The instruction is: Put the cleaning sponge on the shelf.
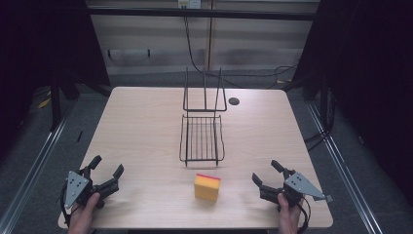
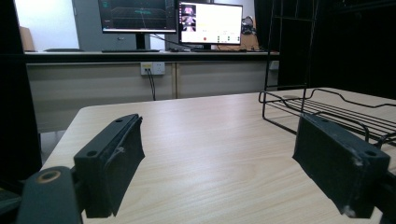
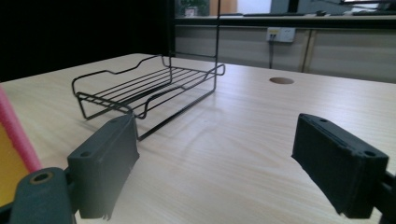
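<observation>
A yellow sponge block with a pink top (image 1: 207, 187) stands on the wooden table (image 1: 141, 126) near its front edge. Beyond it sits a black wire rack (image 1: 202, 138) with a tall upright back; the rack also appears in the left gripper view (image 2: 327, 109) and the right gripper view (image 3: 144, 91). My left gripper (image 1: 106, 166) rests at the front left, open, nothing between its jaws. My right gripper (image 1: 265, 171) rests at the front right, open and empty. The sponge's edge (image 3: 11, 140) shows at the left of the right gripper view.
A round cable hole (image 1: 234, 101) lies in the table right of the rack. Monitors (image 2: 170, 21) stand on a desk beyond the table. Dark curtains flank both sides, and cables hang behind the table's far edge.
</observation>
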Tool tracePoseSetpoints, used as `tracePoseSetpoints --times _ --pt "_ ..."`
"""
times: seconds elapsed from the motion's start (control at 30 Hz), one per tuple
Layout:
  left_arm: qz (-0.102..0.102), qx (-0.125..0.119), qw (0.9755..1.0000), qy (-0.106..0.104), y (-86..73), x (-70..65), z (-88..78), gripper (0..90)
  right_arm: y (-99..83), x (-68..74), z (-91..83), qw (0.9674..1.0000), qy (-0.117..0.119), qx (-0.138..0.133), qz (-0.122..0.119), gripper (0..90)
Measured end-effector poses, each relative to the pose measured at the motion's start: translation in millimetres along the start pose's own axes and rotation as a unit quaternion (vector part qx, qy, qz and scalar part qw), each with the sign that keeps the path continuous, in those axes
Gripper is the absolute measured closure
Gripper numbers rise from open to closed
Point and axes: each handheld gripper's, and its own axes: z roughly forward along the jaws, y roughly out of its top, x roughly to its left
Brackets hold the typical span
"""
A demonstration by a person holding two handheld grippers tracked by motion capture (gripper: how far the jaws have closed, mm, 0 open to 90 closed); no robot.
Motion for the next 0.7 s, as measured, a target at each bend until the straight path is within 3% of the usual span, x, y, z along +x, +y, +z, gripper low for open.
tracePoseSetpoints --times 0.33,0.7 --pt "0.001 0.0 1.0 0.001 0.1 0.2 0.0 15.5 1.4 -0.6 0.8 0.9995 0.019 0.022 0.008 13.4" --pt "0.0 0.0 1.0 0.0 0.0 0.0 0.1 15.5 5.0 6.5 2.5 0.9945 0.088 0.054 0.021 14.0"
